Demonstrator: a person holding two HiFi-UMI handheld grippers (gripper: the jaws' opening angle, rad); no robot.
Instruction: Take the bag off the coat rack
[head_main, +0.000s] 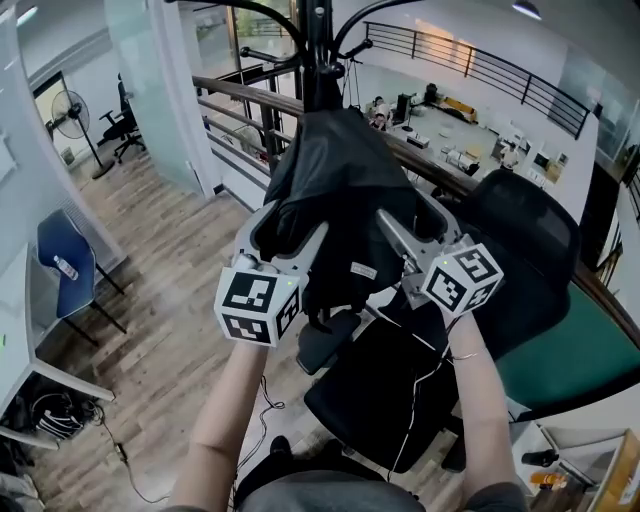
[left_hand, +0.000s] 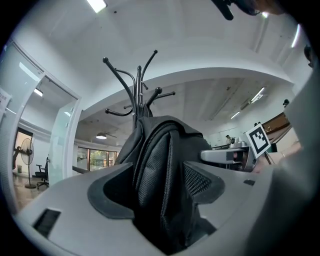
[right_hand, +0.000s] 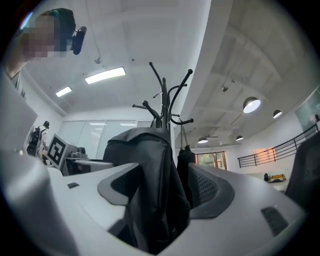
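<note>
A black bag (head_main: 340, 190) hangs from the black coat rack (head_main: 318, 40), and I hold it from both sides. My left gripper (head_main: 290, 225) is shut on the bag's left flank; in the left gripper view the mesh fabric (left_hand: 160, 165) fills the space between the pads. My right gripper (head_main: 410, 215) grips the right flank, with folded fabric (right_hand: 150, 175) between its jaws, lying against the left pad and meeting the right pad low down. The rack's hooks (left_hand: 137, 85) (right_hand: 167, 95) rise above the bag in both gripper views.
A black office chair (head_main: 400, 390) stands directly below the bag. A wooden-topped railing (head_main: 240, 95) runs behind the rack. A blue chair (head_main: 62, 265) sits at the left, a green surface (head_main: 590, 350) at the right. Another dark item (right_hand: 184, 160) hangs from the rack.
</note>
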